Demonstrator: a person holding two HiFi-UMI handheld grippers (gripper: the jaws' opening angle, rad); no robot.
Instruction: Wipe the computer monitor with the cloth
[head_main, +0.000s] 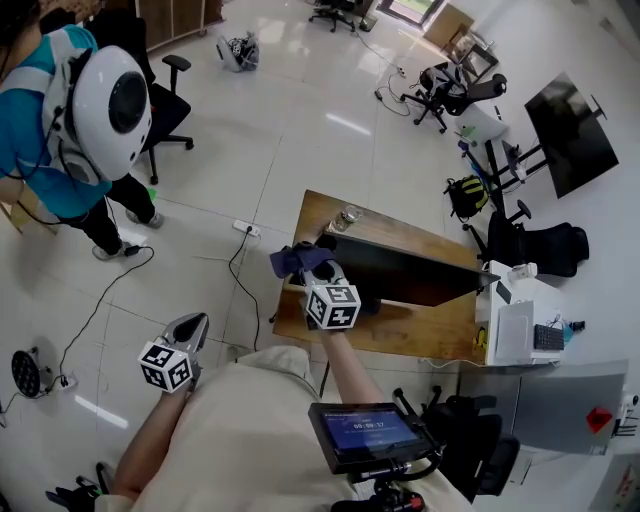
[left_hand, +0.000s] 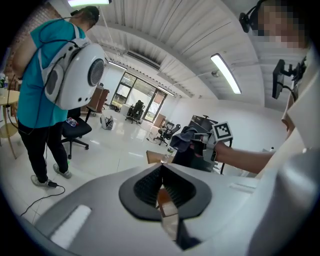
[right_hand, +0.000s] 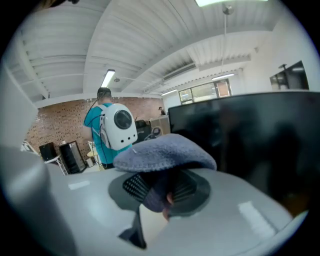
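1. Left gripper (head_main: 190, 330) is held low with the elbow bent, out over the floor (head_main: 300, 130) and off the worktop (head_main: 330, 212). Jaws pressed together, nothing in them.
2. Right gripper (head_main: 318, 265), arm stretched forward, has its jaws clamped on the blue cloth (head_main: 292, 258), just beside the left end of the monitor (head_main: 410, 272).

Quick headcount: one table (head_main: 400, 335), one monitor (head_main: 410, 272), one cloth (head_main: 292, 258), one glass (head_main: 347, 217) at a table corner. Two grippers: left gripper (head_main: 193, 323) and right gripper (head_main: 318, 262). One bystander (head_main: 30, 130).
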